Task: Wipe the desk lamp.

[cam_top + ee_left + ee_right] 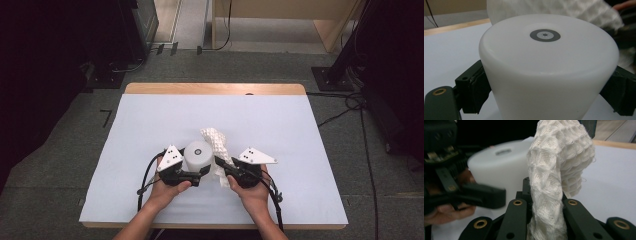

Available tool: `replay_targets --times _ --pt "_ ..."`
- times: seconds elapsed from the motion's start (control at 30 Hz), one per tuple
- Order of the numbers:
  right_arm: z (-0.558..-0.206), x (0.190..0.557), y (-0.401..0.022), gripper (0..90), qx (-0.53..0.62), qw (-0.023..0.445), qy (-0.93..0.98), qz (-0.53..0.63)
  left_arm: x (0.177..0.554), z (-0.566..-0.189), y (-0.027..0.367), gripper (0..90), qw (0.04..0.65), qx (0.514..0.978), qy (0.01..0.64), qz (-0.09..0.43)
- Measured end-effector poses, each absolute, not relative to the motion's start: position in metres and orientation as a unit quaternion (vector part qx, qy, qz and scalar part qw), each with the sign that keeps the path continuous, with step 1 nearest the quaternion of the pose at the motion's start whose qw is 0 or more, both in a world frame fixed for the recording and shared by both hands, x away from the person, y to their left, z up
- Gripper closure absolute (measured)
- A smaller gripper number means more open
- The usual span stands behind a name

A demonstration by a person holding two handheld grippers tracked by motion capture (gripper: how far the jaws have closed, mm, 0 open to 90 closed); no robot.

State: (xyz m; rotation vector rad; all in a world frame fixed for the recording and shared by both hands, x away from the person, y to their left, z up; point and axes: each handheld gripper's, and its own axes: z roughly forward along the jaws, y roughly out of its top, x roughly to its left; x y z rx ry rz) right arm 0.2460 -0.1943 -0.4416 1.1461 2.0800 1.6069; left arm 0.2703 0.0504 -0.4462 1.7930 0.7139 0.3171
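Your left gripper (204, 170) was clamped on the one white cup (198, 156), upside down near the table's (150, 89) front edge; your right gripper (218, 162) was pinched shut on the one waffle cloth (218, 142), just beside; rubbing hard could have twisted the smooth, tapered cup loose; two grippers, one table.

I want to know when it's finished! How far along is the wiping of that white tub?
Done: the left gripper is clamped around the smooth white upside-down plastic tub, and the right gripper is pinching the white waffle-weave cloth. In hand: the cloth hangs right beside the tub; whether they touch is hard to tell. Left: probably rubbing the cloth over the tub, then setting both down on the pale blue table cover.
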Motion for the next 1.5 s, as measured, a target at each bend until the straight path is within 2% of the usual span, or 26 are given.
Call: replay_targets --times 0.27,0.77,1.17,1.5 --pt "-0.463 0.250 -0.181 79.8 0.400 0.112 0.743 0.525 0.275 -0.437 0.066 9.0 0.574 0.741 0.318 0.142" --pt "-0.435 0.245 -0.198 79.9 0.400 0.140 0.712 0.560 0.266 -0.448 0.042 9.0 0.548 0.773 0.287 0.143" --pt "-0.460 0.250 -0.184 79.9 0.400 0.118 0.739 0.529 0.272 -0.436 0.062 9.0 0.574 0.746 0.306 0.144" --pt "-0.440 0.246 -0.193 79.9 0.398 0.138 0.719 0.554 0.268 -0.449 0.045 9.1 0.547 0.772 0.285 0.155"
